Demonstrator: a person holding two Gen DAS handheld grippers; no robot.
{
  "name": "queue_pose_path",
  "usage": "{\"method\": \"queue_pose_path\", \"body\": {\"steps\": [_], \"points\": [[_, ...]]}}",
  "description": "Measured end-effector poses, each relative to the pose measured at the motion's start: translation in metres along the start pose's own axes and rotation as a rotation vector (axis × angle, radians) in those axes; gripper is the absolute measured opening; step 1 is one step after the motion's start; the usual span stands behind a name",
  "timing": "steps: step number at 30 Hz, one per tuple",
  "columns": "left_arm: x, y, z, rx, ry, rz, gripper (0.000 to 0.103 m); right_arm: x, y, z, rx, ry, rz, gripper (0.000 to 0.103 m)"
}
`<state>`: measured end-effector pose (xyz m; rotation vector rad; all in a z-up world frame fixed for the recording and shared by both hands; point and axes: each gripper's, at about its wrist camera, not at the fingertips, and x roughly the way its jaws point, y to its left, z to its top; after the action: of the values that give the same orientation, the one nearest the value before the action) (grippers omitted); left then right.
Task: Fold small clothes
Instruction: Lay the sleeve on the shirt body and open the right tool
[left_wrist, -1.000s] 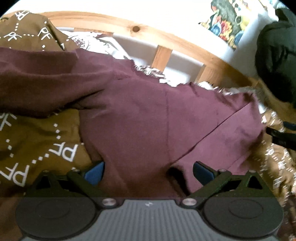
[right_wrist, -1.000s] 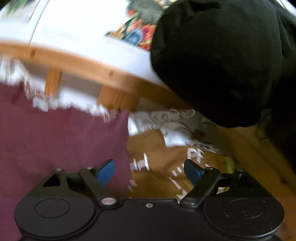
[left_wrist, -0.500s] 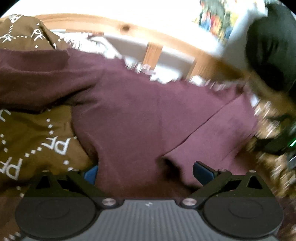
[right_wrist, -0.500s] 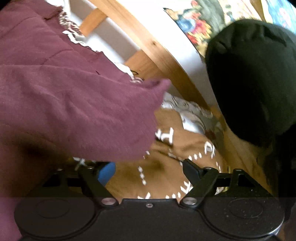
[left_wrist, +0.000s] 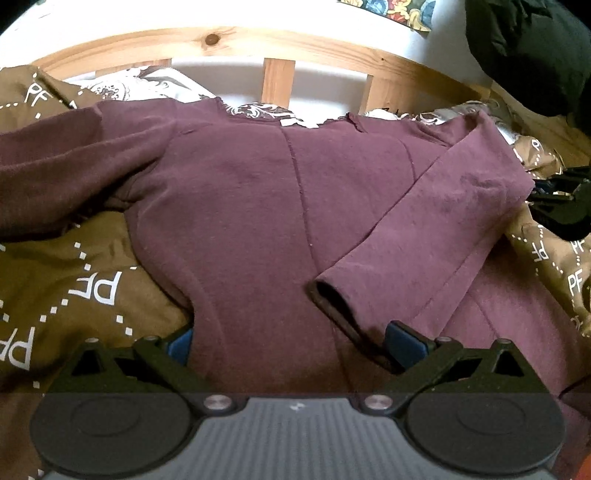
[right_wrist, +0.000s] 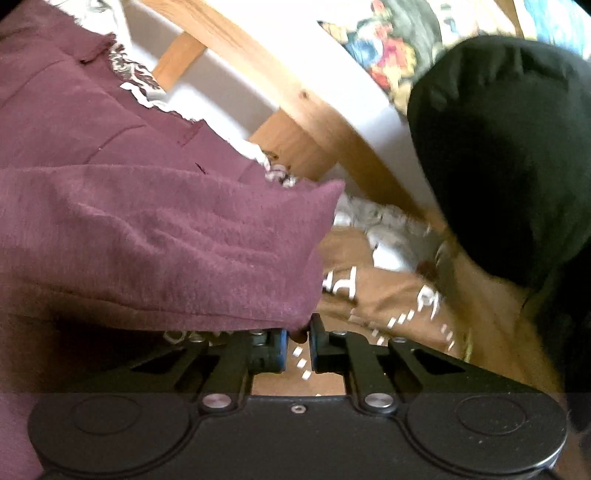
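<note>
A maroon long-sleeved top (left_wrist: 258, 206) lies spread on a brown bedspread (left_wrist: 74, 280). Its right sleeve (left_wrist: 424, 236) is folded across the body, cuff near my left gripper. My left gripper (left_wrist: 291, 341) is open, its blue pads (left_wrist: 402, 341) either side of the top's lower hem. My right gripper (right_wrist: 297, 338) is shut on the folded edge of the maroon sleeve (right_wrist: 166, 240), pinching its lower corner. It also shows in the left wrist view (left_wrist: 561, 210) at the sleeve's fold on the right.
A wooden bed frame (left_wrist: 277, 48) with slats runs along the back, white wall behind. A black garment (right_wrist: 498, 147) hangs at the right over the frame. A patterned white pillow (left_wrist: 122, 85) lies behind the top.
My right gripper moved to the sleeve's fold and closed on it. The sleeve now lies folded across the body. My left gripper stayed open at the hem.
</note>
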<state>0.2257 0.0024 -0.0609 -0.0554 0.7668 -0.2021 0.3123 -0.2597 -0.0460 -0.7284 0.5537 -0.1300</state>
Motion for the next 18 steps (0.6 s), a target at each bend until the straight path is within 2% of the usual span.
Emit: {"method": "queue_pose_path", "body": {"steps": [3,5,6,8,10,12,14,18], "points": [[-0.008,0.003,0.005,-0.031,0.011,-0.003,0.102,-0.003,-0.004,-0.001,0.063,0.01,0.007,0.022],[-0.019,0.009,0.01,-0.091,-0.008,0.002,0.102,-0.009,-0.004,-0.003,0.086,0.003,0.018,0.04],[-0.025,0.012,0.013,-0.124,-0.016,0.012,0.102,-0.011,-0.004,-0.004,0.093,0.002,0.026,0.045],[-0.036,0.02,0.017,-0.166,-0.022,0.043,0.102,-0.021,-0.002,-0.006,0.104,-0.005,0.039,0.06],[-0.051,0.031,0.02,-0.211,-0.051,0.071,0.102,-0.029,-0.002,-0.009,0.118,-0.013,0.045,0.067],[-0.067,0.044,0.024,-0.248,-0.085,0.129,0.102,-0.038,-0.004,-0.01,0.156,-0.015,0.058,0.075],[-0.09,0.063,0.026,-0.314,-0.171,0.205,0.102,-0.046,-0.007,-0.01,0.211,-0.02,0.087,0.085],[-0.131,0.109,0.033,-0.503,-0.327,0.338,0.102,-0.071,-0.006,-0.004,0.296,-0.076,0.155,0.092]]}}
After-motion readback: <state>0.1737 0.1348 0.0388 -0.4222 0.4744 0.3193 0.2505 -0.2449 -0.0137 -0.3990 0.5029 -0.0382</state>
